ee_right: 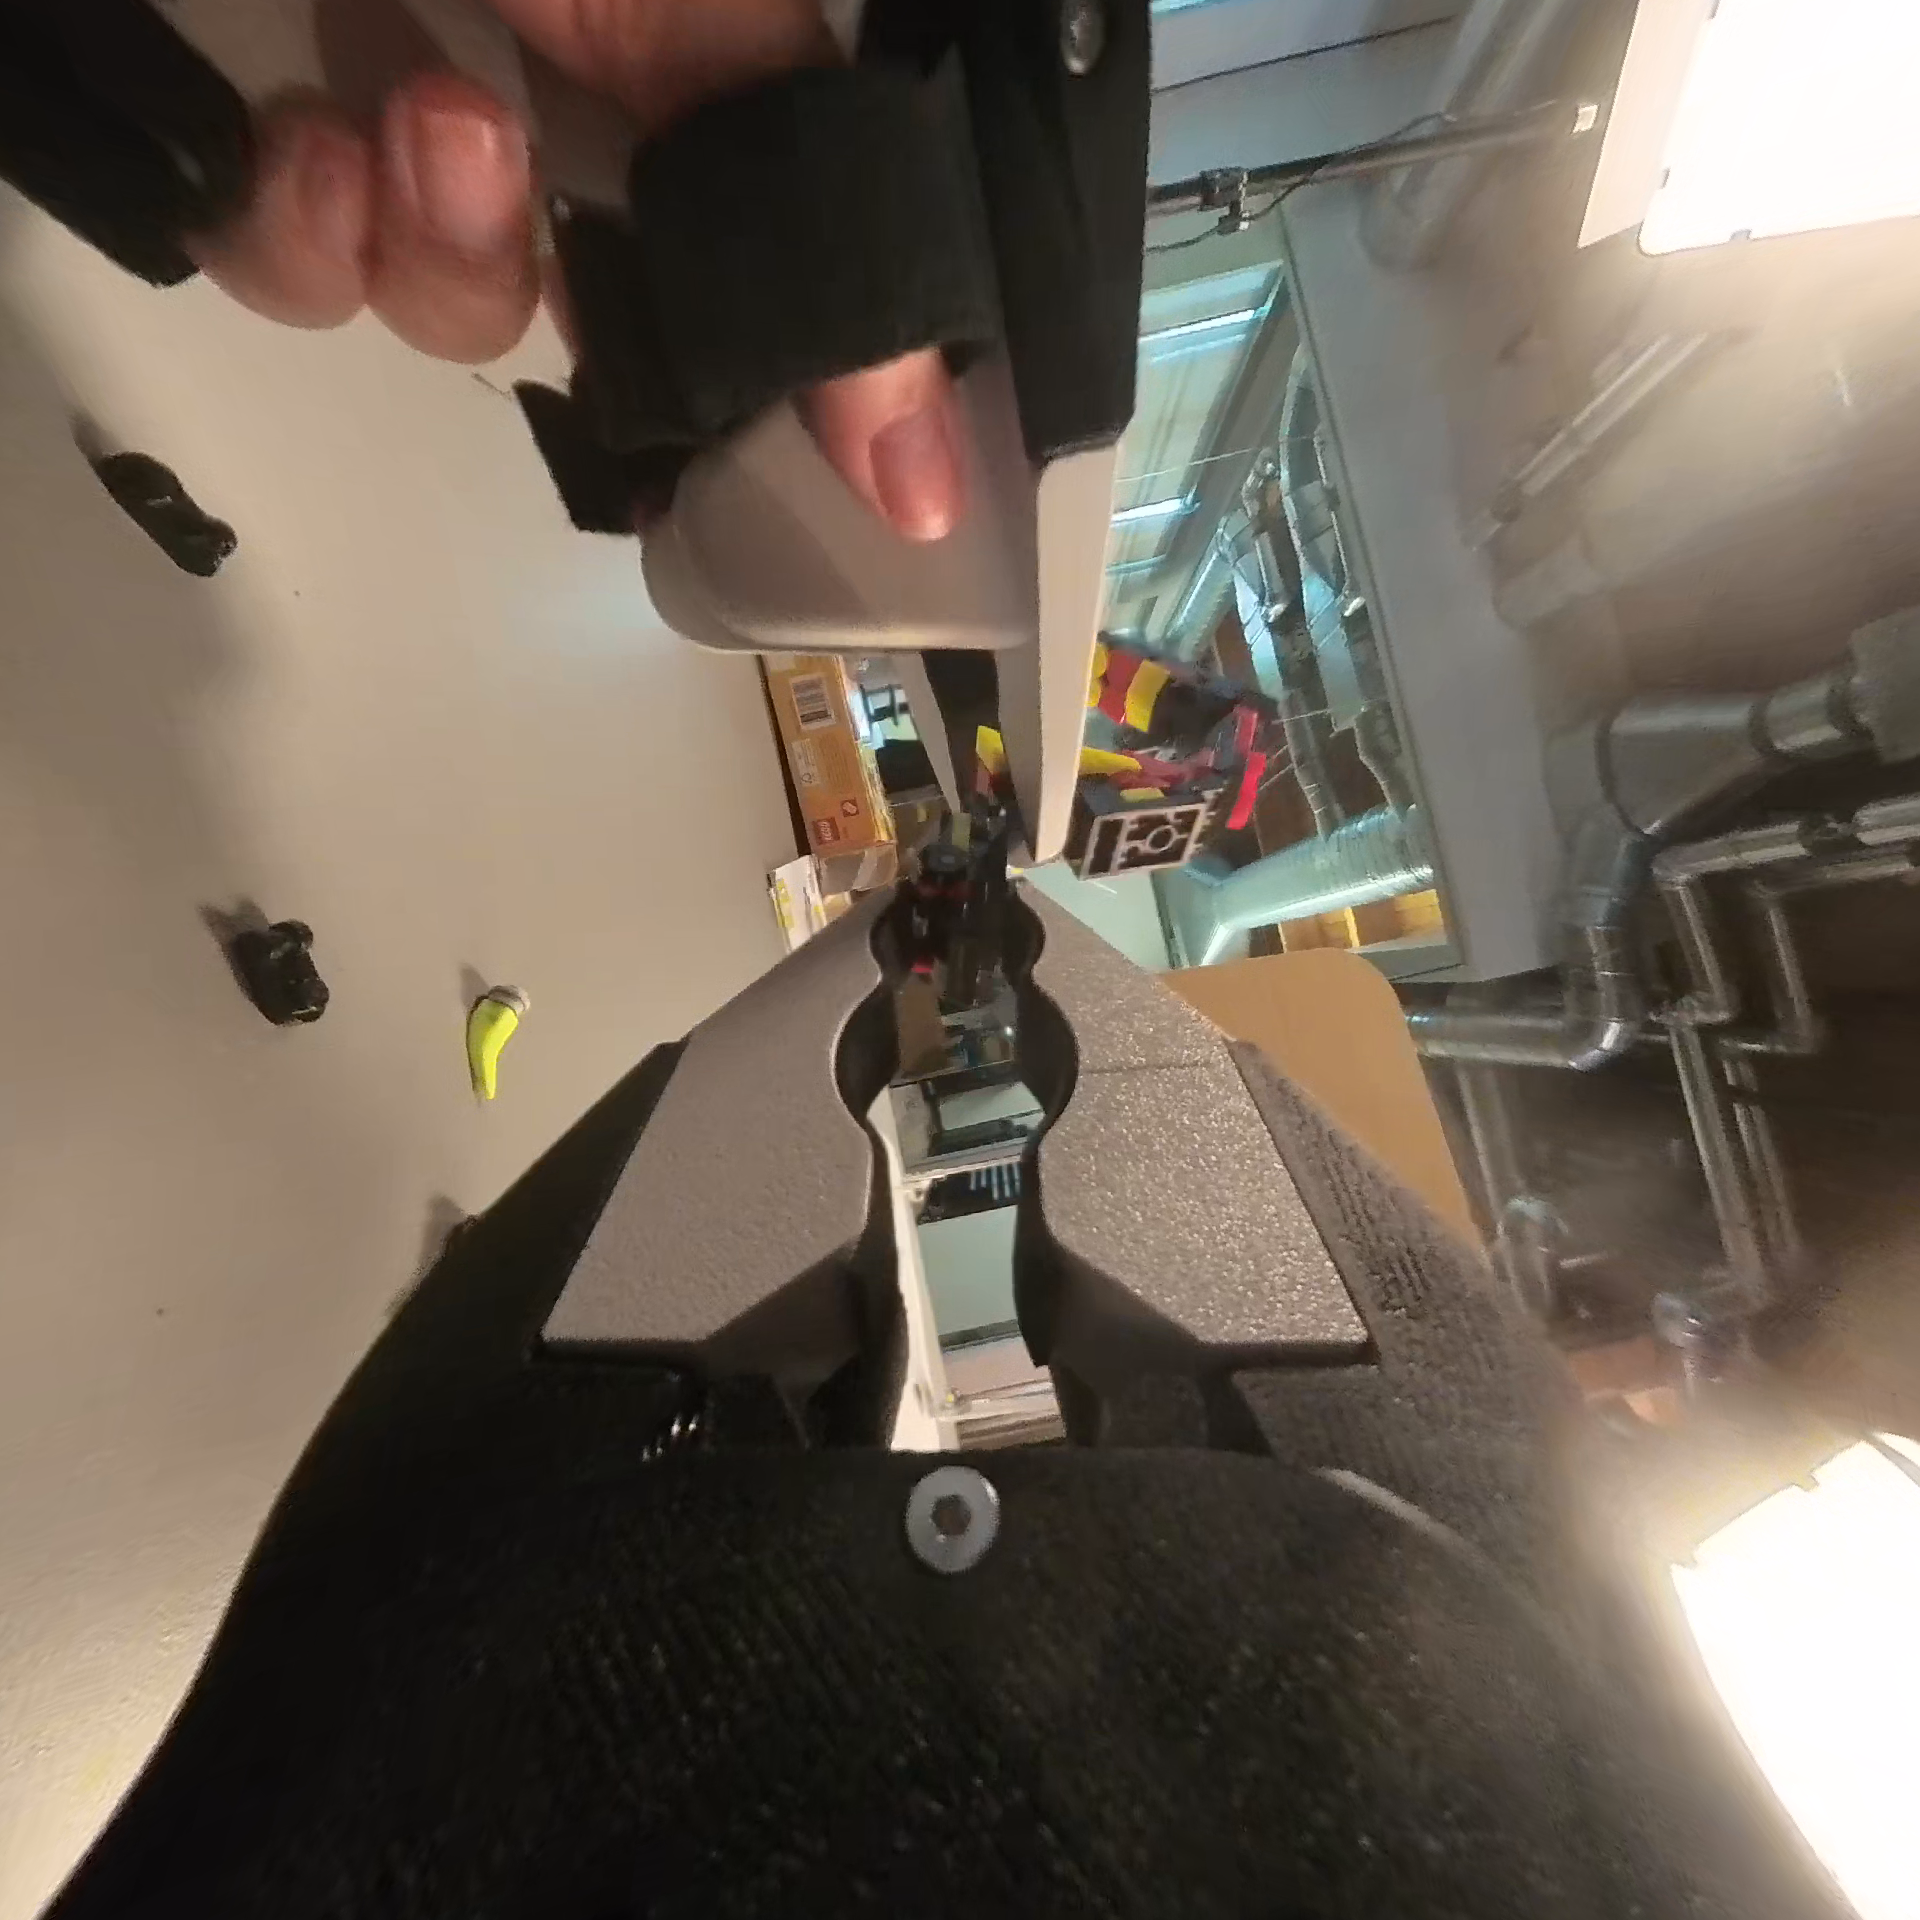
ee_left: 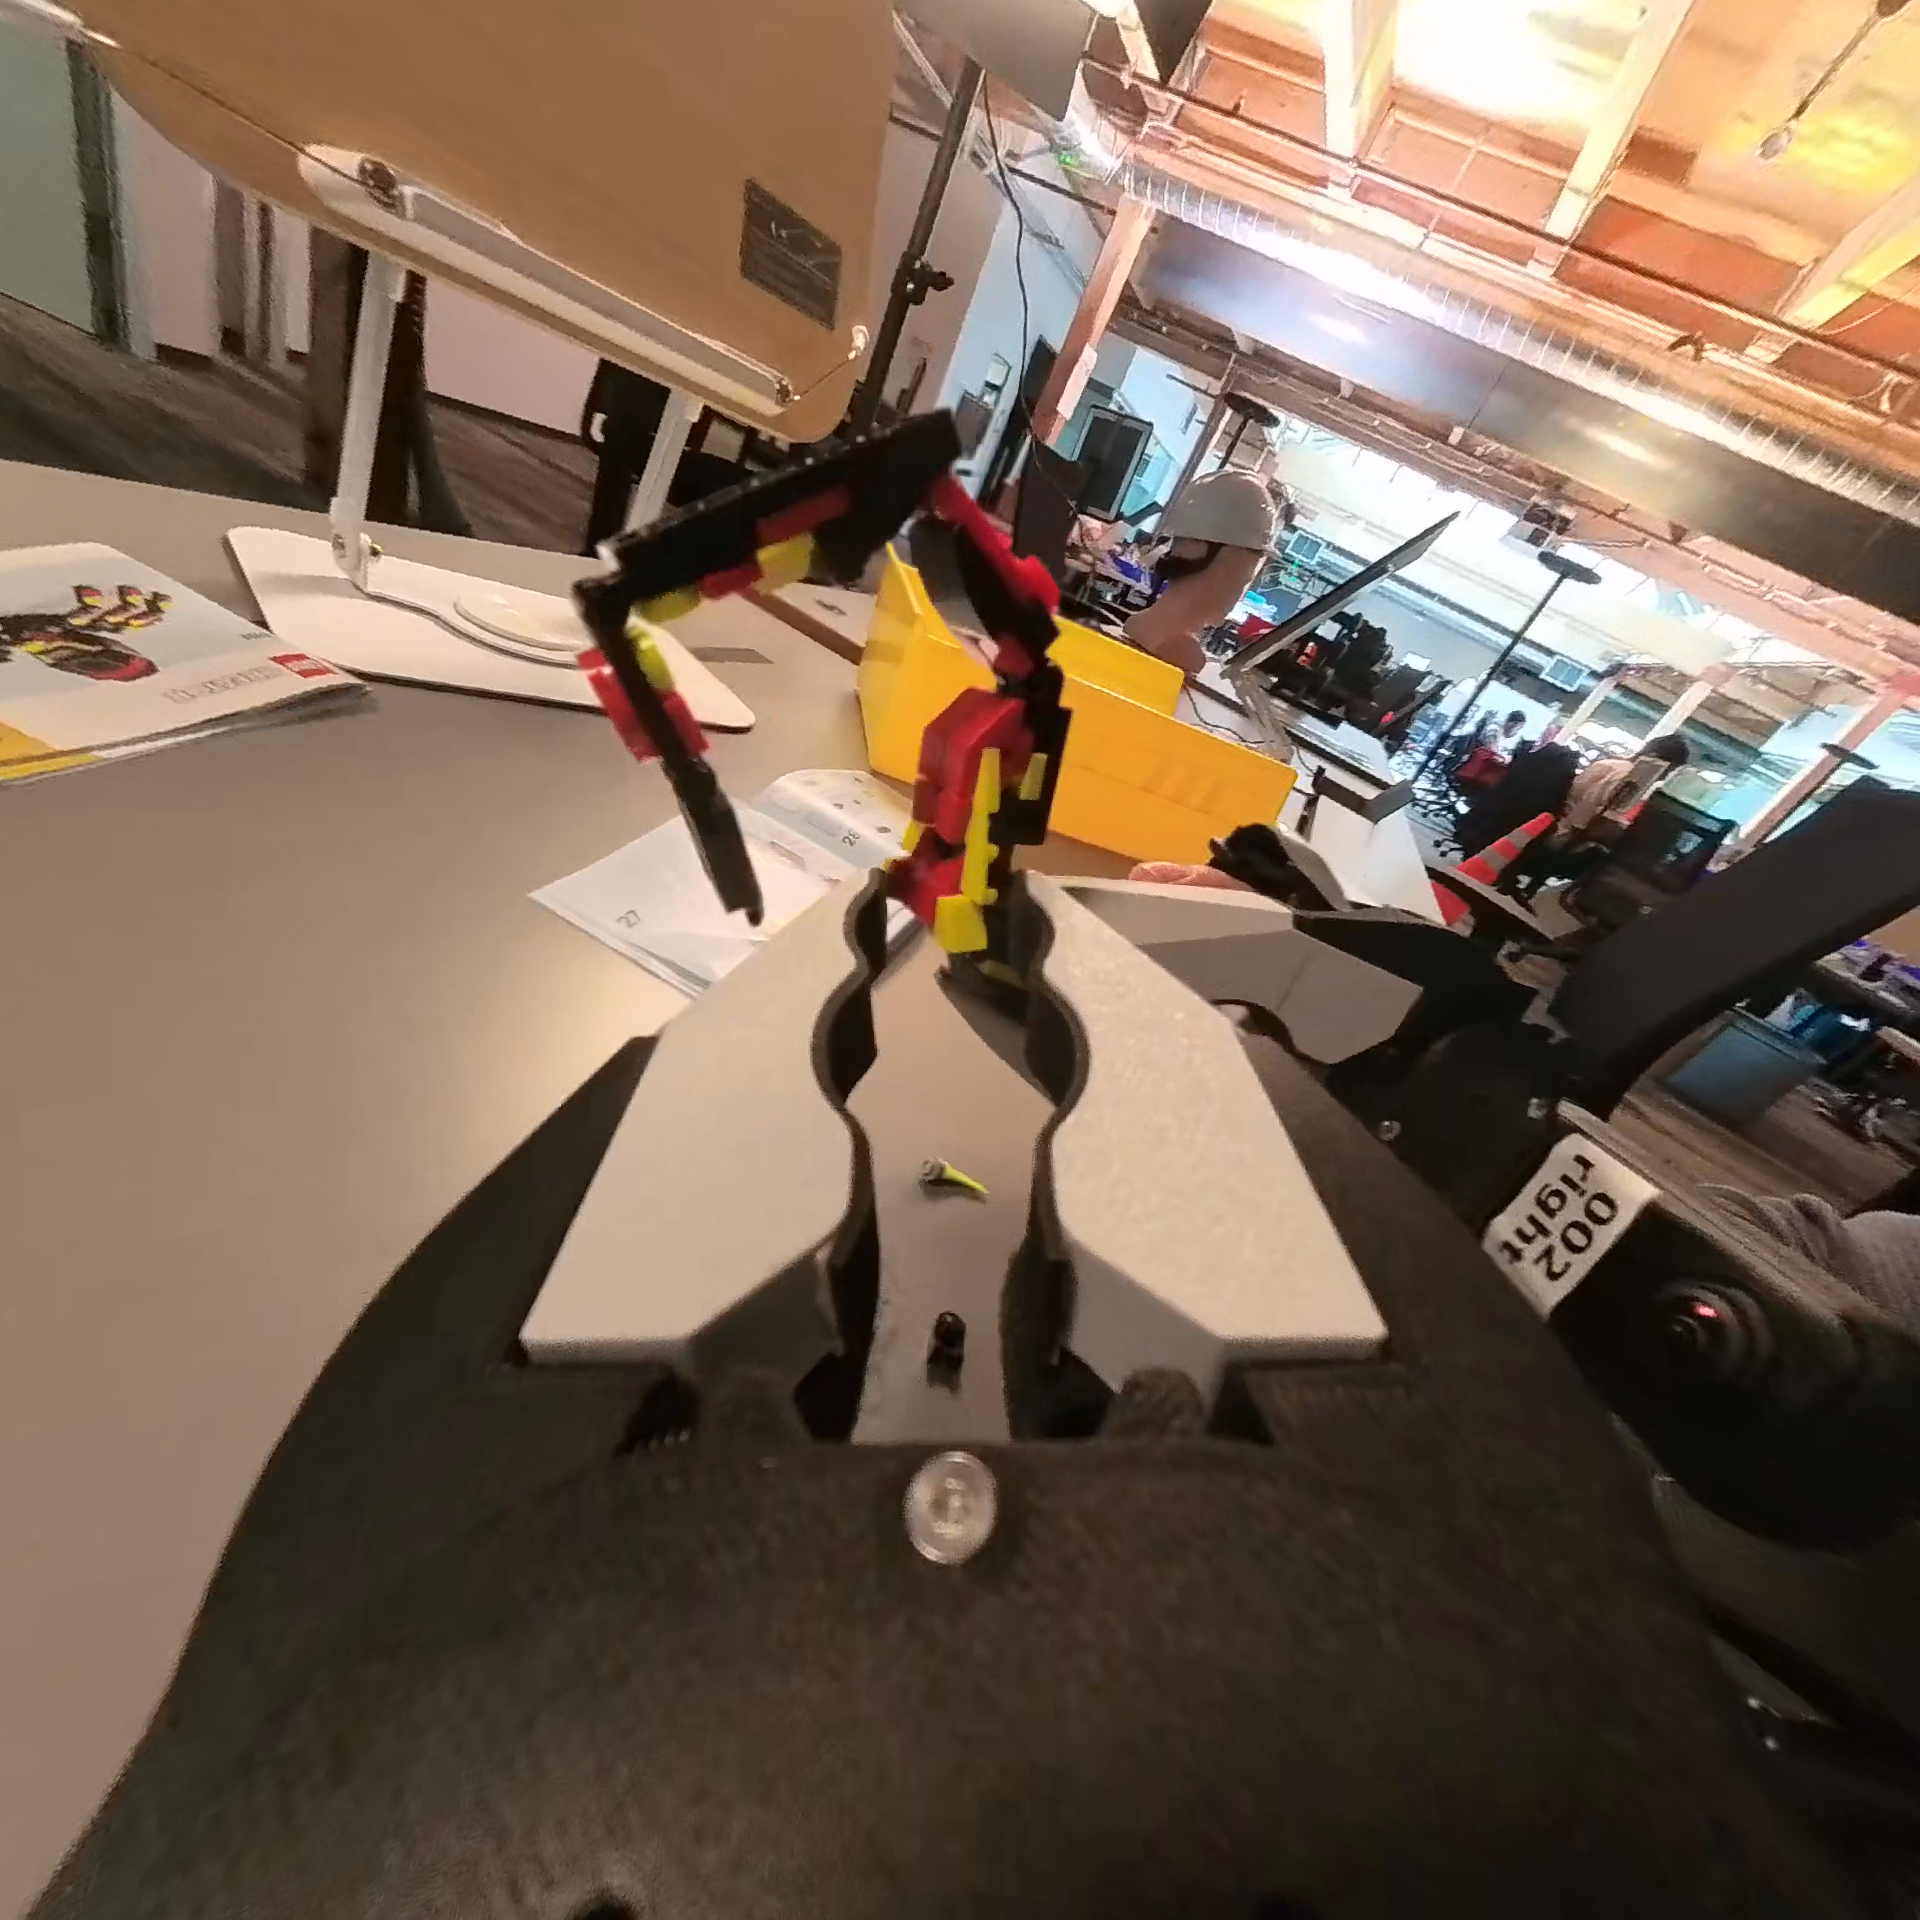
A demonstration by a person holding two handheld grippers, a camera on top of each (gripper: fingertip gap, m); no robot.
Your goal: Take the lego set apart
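So the left gripper is clamped on the base of the lego model, holding it up off the table as an anchor. The right gripper pinches a small black-red bit at its tips, probably to pull it free. Loose pieces already lie below.

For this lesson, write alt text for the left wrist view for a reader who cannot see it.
The left gripper holds a red, yellow and black lego model upright in its jaws above a grey table. Behind it are a yellow bin, an instruction booklet and loose printed pages. The right gripper sits close alongside.
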